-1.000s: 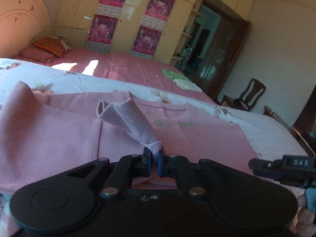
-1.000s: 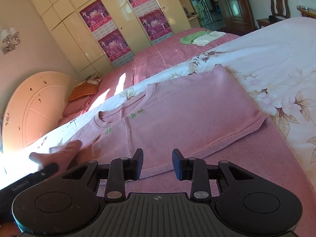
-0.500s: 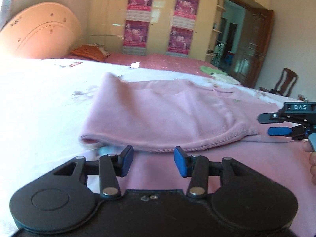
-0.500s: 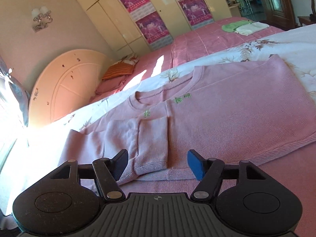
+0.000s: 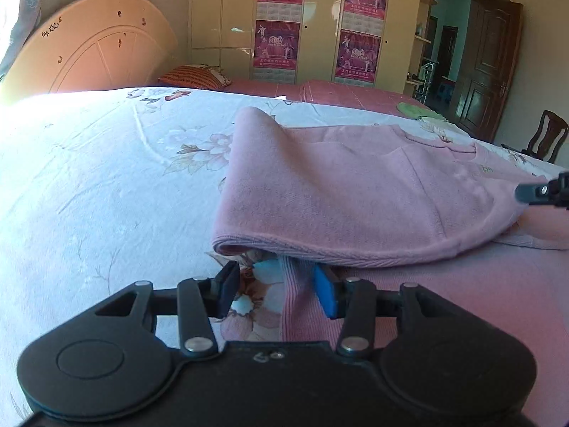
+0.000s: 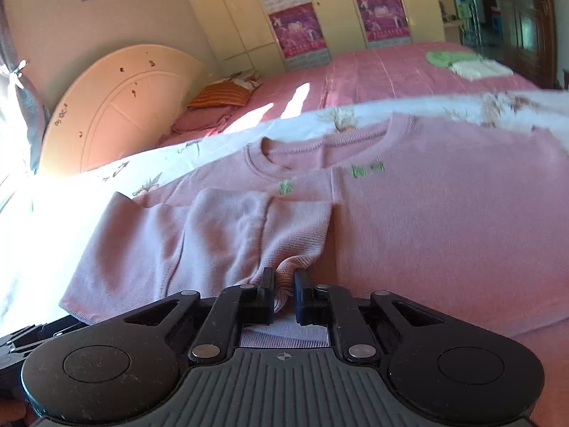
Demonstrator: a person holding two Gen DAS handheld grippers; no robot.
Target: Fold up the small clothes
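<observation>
We're seeing a floral bedsheet (image 5: 106, 178) up front, an arched cream headboard (image 5: 96, 57) behind, a striped orange pillow (image 6: 220, 95), purple posters (image 5: 281, 17) on cream wardrobe doors (image 5: 220, 17), a dark wooden door (image 5: 490, 67), a wooden chair (image 5: 547, 138).

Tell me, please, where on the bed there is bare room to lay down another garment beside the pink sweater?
The floral sheet lies bare from the sweater's folded edge toward the rounded headboard. Crowded: the near hem, where the left gripper stands open and the right gripper has just closed on the cuff.
</observation>
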